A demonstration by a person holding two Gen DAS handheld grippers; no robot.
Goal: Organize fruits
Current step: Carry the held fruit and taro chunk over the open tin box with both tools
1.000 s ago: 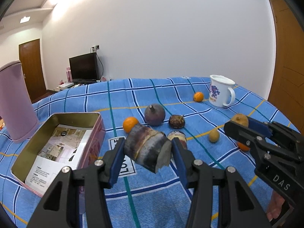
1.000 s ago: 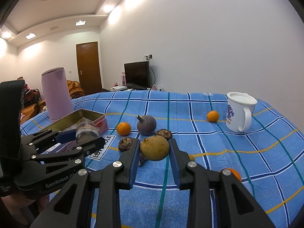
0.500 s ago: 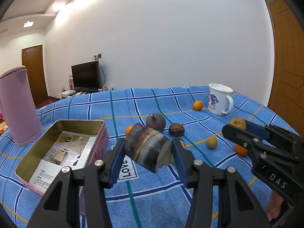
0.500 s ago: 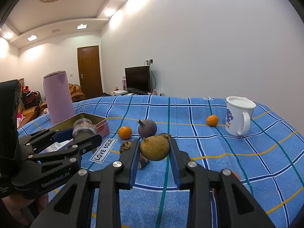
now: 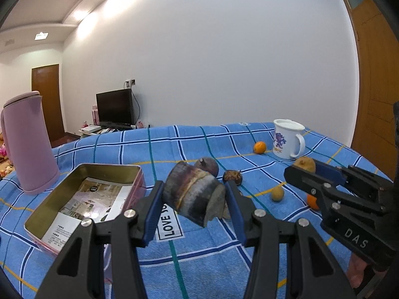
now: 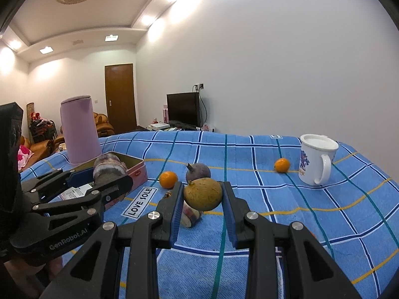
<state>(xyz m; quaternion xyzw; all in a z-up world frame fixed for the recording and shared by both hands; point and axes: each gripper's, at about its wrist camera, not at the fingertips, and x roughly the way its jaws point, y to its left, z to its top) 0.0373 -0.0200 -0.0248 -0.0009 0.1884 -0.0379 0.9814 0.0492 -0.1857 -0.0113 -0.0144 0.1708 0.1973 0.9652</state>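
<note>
My left gripper (image 5: 193,199) is shut on a dark sugarcane piece (image 5: 193,196), held above the blue checked cloth just right of the open pink tin (image 5: 82,196). In the right wrist view the same sugarcane piece (image 6: 108,168) shows in the left gripper (image 6: 109,174) over the tin (image 6: 136,172). My right gripper (image 6: 202,195) is shut on a brownish-yellow round fruit (image 6: 202,193), lifted off the cloth. On the cloth lie an orange (image 6: 168,179), a purple mangosteen (image 6: 198,170), another sugarcane piece (image 6: 189,215), a second orange (image 6: 281,165) and a small yellow fruit (image 5: 277,193).
A pink kettle (image 5: 28,142) stands left of the tin. A white mug (image 6: 316,159) sits at the far right of the cloth (image 6: 274,211). A dark shrivelled fruit (image 5: 232,176) lies mid-cloth. The tin holds printed paper. A "LOVE SOLE" label (image 6: 141,201) lies on the cloth.
Both views have tipped slightly upward, so the table objects sit lower in frame. Both grips hold as before.
</note>
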